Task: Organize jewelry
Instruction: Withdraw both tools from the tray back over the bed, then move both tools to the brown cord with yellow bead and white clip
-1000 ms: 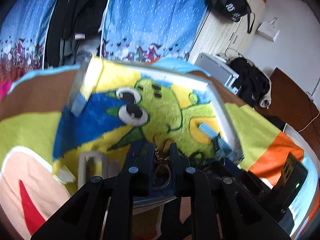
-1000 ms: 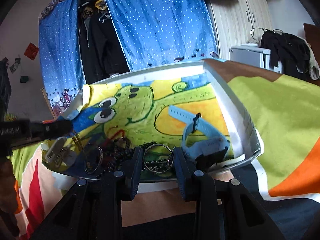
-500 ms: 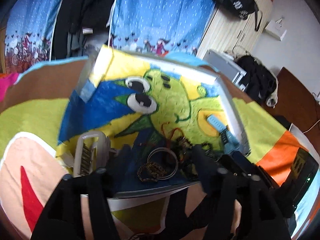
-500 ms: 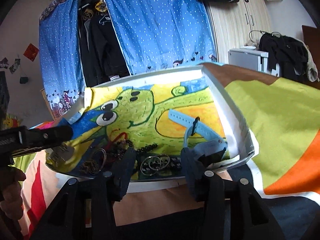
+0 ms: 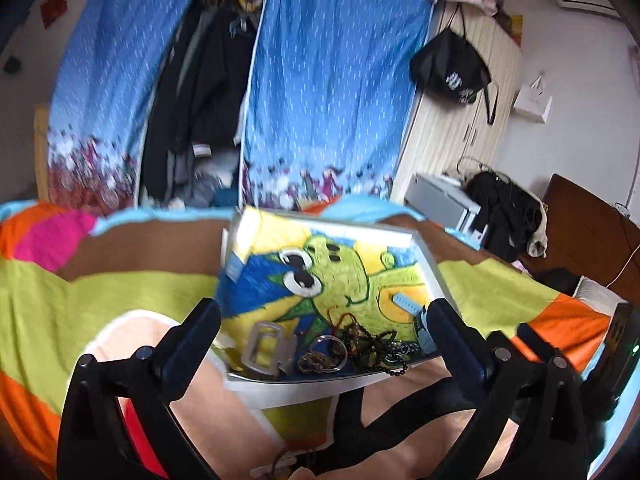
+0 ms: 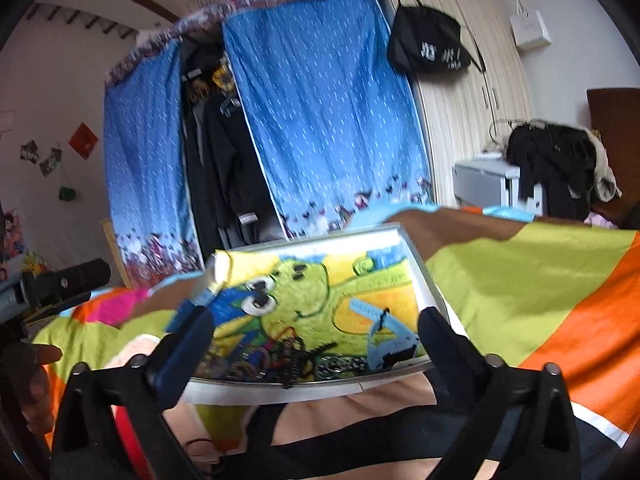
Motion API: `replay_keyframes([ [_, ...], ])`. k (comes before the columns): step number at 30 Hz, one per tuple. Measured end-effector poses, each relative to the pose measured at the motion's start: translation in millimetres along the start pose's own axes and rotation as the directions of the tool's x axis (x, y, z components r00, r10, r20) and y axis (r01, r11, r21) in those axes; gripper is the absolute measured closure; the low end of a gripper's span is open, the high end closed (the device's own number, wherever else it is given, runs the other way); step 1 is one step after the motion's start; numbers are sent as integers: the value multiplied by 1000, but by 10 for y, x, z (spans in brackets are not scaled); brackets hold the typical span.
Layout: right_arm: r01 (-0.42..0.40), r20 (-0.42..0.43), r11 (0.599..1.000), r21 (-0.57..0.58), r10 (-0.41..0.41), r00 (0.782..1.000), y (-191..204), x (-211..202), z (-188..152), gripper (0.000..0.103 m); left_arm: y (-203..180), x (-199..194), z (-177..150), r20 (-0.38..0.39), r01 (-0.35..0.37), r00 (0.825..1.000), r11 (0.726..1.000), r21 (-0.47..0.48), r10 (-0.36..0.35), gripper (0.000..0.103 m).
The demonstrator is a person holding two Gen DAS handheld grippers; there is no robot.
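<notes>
A shallow white tray (image 5: 332,389) (image 6: 430,288) lined with a green cartoon picture lies on a bright bedspread. Along its near edge lies a tangle of jewelry: a gold chain (image 5: 314,360), metal rings (image 5: 330,346), dark beads (image 5: 376,346) (image 6: 292,354), a silver chain bracelet (image 6: 340,364), a grey clasp (image 5: 266,346) and a light blue watch (image 5: 420,320) (image 6: 390,344). My left gripper (image 5: 326,326) stands open above the bed, short of the tray, holding nothing. My right gripper (image 6: 314,336) is open too, equally withdrawn and empty.
The bedspread (image 5: 80,292) spreads in green, orange and pink patches around the tray. Blue curtains (image 5: 328,92) and hanging dark clothes stand behind the bed. A white cabinet (image 6: 486,184) with dark clothing is at the right. A hand (image 6: 30,384) shows at the right view's left edge.
Both grippers were shut at the jewelry a second ago; both have opened, let the pieces drop in the tray and pulled up and back from it.
</notes>
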State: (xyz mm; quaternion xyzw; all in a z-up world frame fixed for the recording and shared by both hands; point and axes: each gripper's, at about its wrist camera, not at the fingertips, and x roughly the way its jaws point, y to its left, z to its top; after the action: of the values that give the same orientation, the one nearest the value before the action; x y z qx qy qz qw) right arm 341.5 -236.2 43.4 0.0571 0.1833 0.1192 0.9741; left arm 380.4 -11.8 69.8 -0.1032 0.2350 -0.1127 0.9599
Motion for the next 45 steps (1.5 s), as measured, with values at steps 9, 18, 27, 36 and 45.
replay_keyframes([
  [9, -20, 100, 999, -34, 24, 995, 261, -764, 18, 0, 15, -786, -181, 89, -59, 995, 996, 66, 53, 2],
  [18, -20, 133, 994, -105, 34, 990, 618, -1314, -290, 0, 227, -1384, -619, 90, -110, 991, 991, 77, 103, 2],
  [27, -8, 65, 992, -129, 17, 998, 868, -1573, -673, 0, 498, -1686, -1044, 1, -155, 988, 986, 52, 156, 2],
  [36, 26, -93, 997, -75, -33, 995, 821, -1506, -963, 0, 741, -1578, -1249, -169, -185, 969, 982, -25, 178, 2],
  [45, 54, -353, 998, -12, -54, 934, 593, -1011, -1215, 0, 857, -965, -1411, -449, -173, 883, 984, -34, 140, 2],
])
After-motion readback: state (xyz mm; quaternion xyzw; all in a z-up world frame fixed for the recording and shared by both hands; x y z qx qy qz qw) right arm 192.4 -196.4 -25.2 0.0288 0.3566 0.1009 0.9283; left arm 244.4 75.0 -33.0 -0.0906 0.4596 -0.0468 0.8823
